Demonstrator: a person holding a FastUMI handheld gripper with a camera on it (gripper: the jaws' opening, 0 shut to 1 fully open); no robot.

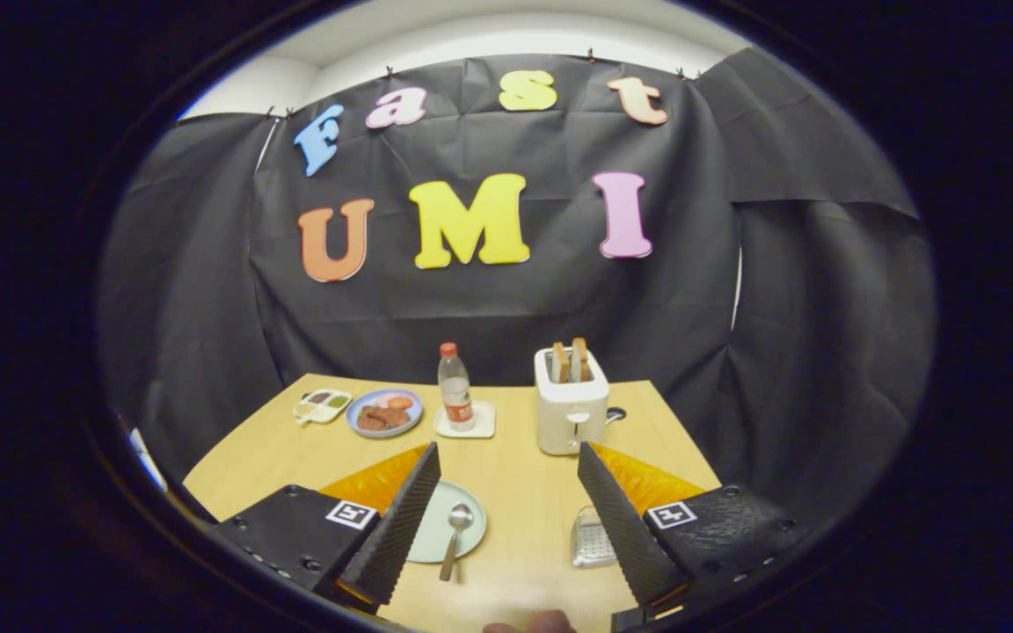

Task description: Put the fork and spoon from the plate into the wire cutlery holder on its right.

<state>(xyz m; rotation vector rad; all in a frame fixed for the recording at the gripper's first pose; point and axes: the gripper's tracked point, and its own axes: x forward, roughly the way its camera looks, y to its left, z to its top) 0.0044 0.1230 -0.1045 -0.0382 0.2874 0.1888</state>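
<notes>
**A:** What have you got nearest you?

**B:** My gripper (506, 519), fingers spread wide with nothing between them, hanging above the near edge of the table (524, 492). I judge it's held high and back like this to take in both targets before committing. A bit of a hand (531, 622) shows at the very bottom.

**A:** And the cutlery?

**B:** The spoon (454, 536) lies on the plate (462, 536), just beside my left finger, bowl away from me, handle hanging over the near rim. That overhang should make it an easy pinch. The left finger covers much of the plate, so I can't make out the fork from here.

**A:** The holder?

**B:** The holder (593, 538) stands to the plate's right, partly behind my right finger. It's upright with its mouth open; I can't tell whether anything is in it.

**A:** Further back?

**B:** A white toaster (571, 413) with two slices standing up out of its slots. Left of it a bottle (455, 387) on a small white coaster (466, 422). Then a blue dish (384, 411) of food, and a small tray (322, 405) with sauces in its compartments. All well apart from my working area.

**A:** Progress?

**B:** The spoon isn't moved yet. It looks like the start.
</notes>
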